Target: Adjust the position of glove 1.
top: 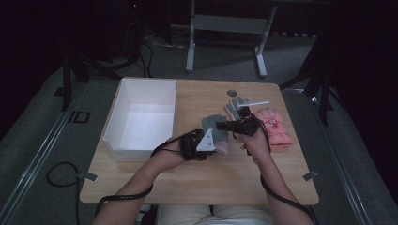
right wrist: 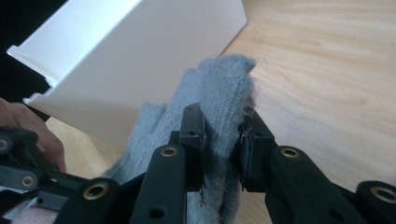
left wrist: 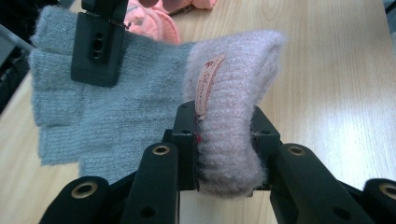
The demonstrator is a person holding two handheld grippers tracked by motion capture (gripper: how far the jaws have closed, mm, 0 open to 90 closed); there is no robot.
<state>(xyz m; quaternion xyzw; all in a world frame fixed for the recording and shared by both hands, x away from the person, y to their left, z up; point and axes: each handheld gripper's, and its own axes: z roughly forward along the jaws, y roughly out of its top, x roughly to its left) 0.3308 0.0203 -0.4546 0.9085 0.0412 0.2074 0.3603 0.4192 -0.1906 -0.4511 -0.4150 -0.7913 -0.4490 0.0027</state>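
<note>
A grey knit fingerless glove (top: 210, 123) with a fuzzy pink cuff (top: 222, 148) hangs above the middle of the wooden table (top: 197, 183), held between both grippers. My left gripper (top: 217, 142) is shut on the pink cuff (left wrist: 233, 88), which bulges between its jaws (left wrist: 224, 122). In the left gripper view the grey glove body (left wrist: 135, 107) spreads to the left. My right gripper (top: 220, 125) pinches the finger end. In the right gripper view it (right wrist: 223, 122) is shut on the grey knit (right wrist: 224, 93).
An open white bin (top: 117, 140) stands at the table's left, with its side wall (right wrist: 140, 60) close to the held glove. At the back right lie a second grey glove (top: 236, 106) and a coral-pink padded glove (top: 274, 127).
</note>
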